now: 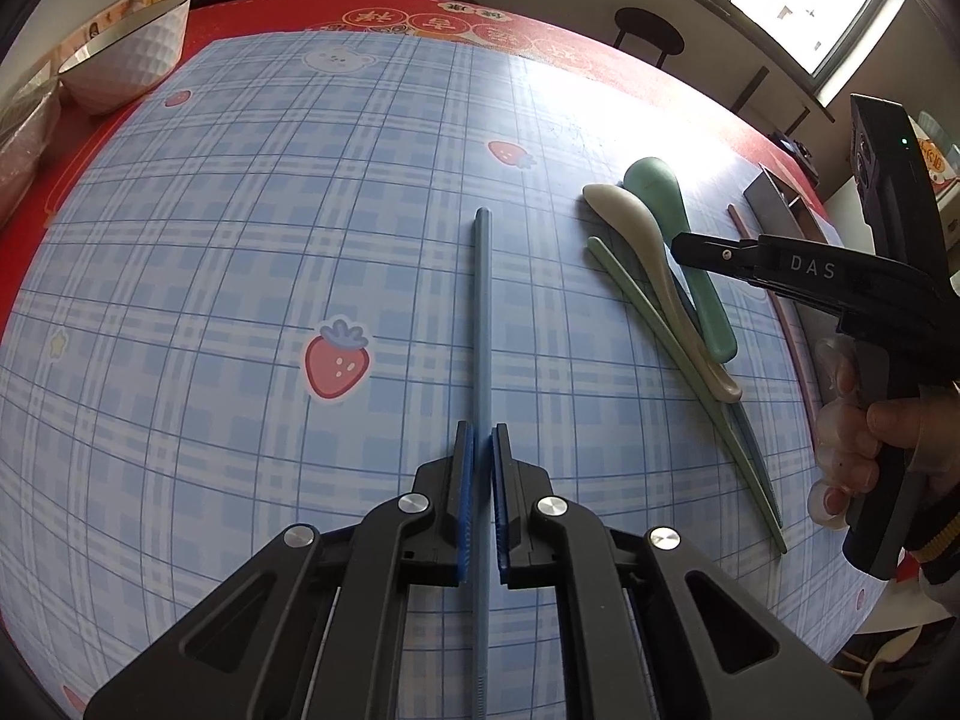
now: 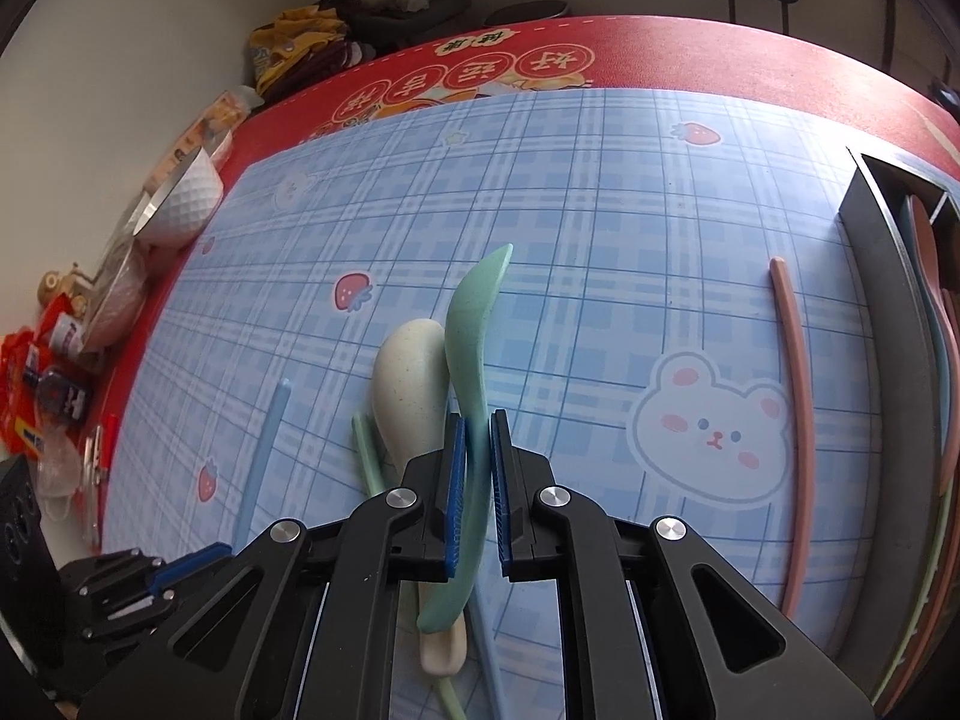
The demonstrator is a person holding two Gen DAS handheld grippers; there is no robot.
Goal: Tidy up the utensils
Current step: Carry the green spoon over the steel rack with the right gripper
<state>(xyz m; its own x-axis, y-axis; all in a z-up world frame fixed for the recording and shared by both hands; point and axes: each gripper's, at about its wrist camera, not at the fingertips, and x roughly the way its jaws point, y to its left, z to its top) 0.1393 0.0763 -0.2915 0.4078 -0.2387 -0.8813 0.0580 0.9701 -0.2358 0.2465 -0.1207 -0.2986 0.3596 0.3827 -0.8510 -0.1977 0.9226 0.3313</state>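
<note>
The blue plaid mat (image 1: 240, 276) serves as the reference surface; it lies on a red cloth (image 2: 690, 54) whose border shows beyond the mat's far and left edges. The left gripper (image 1: 483, 450) is closed on a blue chopstick (image 1: 482, 312), which runs straight ahead between the blue pads across the mat's centre. Left of this chopstick the mat is bare up to the red border, giving open room on that side. The right gripper (image 2: 478, 456) is clamped on a green spoon (image 2: 474, 360), its bowl end rising ahead of the pads. Beside the green spoon on its left lies a cream spoon (image 2: 408, 384), touching it, and left of that a green chopstick (image 2: 366, 450); a second blue chopstick (image 2: 486, 654) shows beneath the spoon handles. This cluster sits right of the mat's centre and crowds the approach to the spoons. Further right, past the bear print (image 2: 711, 426), a pink chopstick (image 2: 795, 396) lies alone along the mat's right side. At the mat's right edge stands a dark tray (image 2: 882, 276) with compartments; pink and blue utensils lie in it, their kinds unclear. Off the mat's far left corner sits a white bowl (image 1: 132, 54), with wrapped packets (image 2: 42, 384) further along the left edge. A stool (image 1: 648, 36) stands beyond the far edge. A hand (image 1: 852, 438) holds the right gripper's handle.
</note>
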